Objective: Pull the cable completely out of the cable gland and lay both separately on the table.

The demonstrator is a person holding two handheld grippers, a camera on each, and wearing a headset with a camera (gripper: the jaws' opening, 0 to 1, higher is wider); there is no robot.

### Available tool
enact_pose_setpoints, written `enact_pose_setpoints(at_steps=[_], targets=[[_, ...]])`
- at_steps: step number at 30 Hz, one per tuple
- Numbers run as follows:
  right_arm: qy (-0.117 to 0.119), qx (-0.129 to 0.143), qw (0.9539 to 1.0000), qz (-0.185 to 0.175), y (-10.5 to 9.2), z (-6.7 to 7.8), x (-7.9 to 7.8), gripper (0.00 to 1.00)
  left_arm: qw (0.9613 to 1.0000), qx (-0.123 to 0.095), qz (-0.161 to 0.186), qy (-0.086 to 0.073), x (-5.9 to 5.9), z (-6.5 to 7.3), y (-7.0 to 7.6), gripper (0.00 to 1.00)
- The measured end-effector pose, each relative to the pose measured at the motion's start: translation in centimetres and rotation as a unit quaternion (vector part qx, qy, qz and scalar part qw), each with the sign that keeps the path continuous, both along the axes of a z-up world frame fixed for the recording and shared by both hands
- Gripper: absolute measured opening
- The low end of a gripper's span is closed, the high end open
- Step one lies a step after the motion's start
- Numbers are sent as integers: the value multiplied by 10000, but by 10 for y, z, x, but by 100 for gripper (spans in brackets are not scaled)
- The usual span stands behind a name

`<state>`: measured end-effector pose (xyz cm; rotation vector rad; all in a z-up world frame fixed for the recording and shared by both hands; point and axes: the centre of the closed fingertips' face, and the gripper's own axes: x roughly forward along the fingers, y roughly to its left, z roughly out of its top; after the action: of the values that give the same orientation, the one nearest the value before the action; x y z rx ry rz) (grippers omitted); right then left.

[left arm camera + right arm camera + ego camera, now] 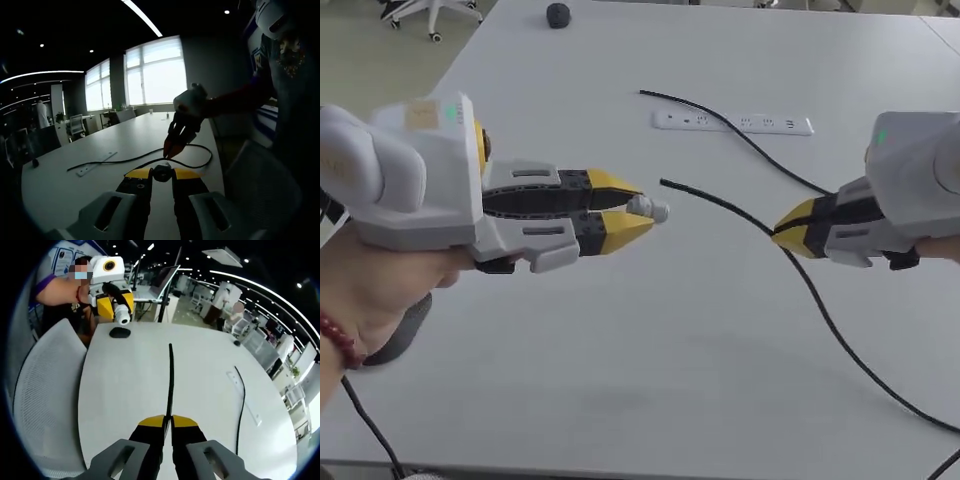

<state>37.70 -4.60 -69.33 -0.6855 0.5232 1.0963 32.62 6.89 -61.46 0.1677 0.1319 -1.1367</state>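
Lowering each piece onto its own spot on the table (pixel 620 350) is, in my judgement, the step in hand, since the cable (pixel 720 203) is already clear of the cable gland (pixel 650 209). My left tool (pixel 635 208) is clenched on the cable gland at its yellow tips. My right tool (pixel 782 232) is clamped on the cable, back from its free end.

Procedure:
1. Bring the left tool down until the cable gland touches the table, then release.
2. Set the cable down well apart from it, away from the power strip (pixel 732 122) and the second black cord (pixel 760 150) crossing it.

Cable gland: pale grey, short, round, held above the table.
Cable: thin, black, flexible; the free end points toward the cable gland with a gap between, and the rest trails across the table toward its near edge
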Motion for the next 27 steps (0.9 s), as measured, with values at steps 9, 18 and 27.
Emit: enact_pose_setpoints(at_steps=[9, 18, 27], targets=[[31, -60, 9998, -213, -9, -5, 21, 0, 10000, -13, -90, 8, -3, -2, -6, 16], [152, -212, 9981, -551, -16, -23, 70, 0, 9998, -24, -216, 36, -4, -10, -19, 17], [366, -320, 9951, -856, -19, -56, 103, 0, 9995, 128, -223, 157, 6, -36, -20, 17]])
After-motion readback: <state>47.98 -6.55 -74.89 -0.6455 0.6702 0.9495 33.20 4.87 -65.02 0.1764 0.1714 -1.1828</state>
